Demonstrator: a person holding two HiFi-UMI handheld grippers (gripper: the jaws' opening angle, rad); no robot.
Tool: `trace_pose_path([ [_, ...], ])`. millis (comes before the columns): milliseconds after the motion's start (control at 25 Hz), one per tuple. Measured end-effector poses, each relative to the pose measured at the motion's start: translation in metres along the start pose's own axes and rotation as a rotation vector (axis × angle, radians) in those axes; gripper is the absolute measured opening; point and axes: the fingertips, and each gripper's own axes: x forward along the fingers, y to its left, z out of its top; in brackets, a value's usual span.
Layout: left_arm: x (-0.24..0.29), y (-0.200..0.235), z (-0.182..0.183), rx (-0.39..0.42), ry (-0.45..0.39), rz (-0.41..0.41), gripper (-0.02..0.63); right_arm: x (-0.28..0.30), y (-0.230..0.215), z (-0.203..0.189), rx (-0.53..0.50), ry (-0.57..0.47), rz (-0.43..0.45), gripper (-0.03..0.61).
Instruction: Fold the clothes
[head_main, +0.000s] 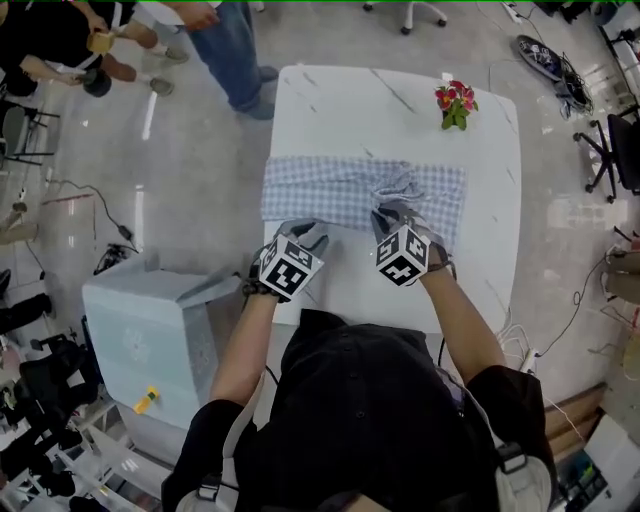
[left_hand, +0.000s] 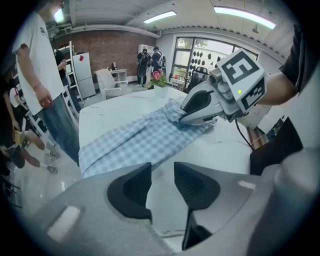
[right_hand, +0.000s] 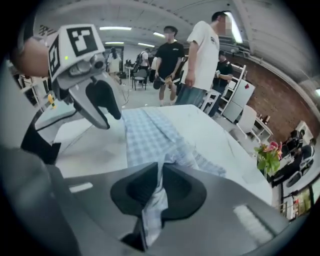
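Pinching a bunched fold of the blue-and-white checked fabric garment (head_main: 330, 190), the right gripper (right_hand: 159, 172) has its jaws clamped nearly together on the cloth at the garment's near edge, right of centre. The garment lies as a wide band across the middle of the white marble-patterned table (head_main: 400, 100). The left gripper (left_hand: 162, 182) holds nothing, its jaws a narrow gap apart over bare tabletop near the garment's left part. To fold well, the left should probably seize the matching near edge, so both lift evenly and the crease runs straight, clear of the small pot of red flowers (head_main: 455, 103) far right.
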Motion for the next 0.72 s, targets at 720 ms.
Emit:
trace_pose_path([
  [720, 0.015, -0.014, 0.036, 0.084, -0.073, -0.073, 0.153, -0.012, 0.048, -0.007, -0.174, -0.005, 0.151, 0.207],
])
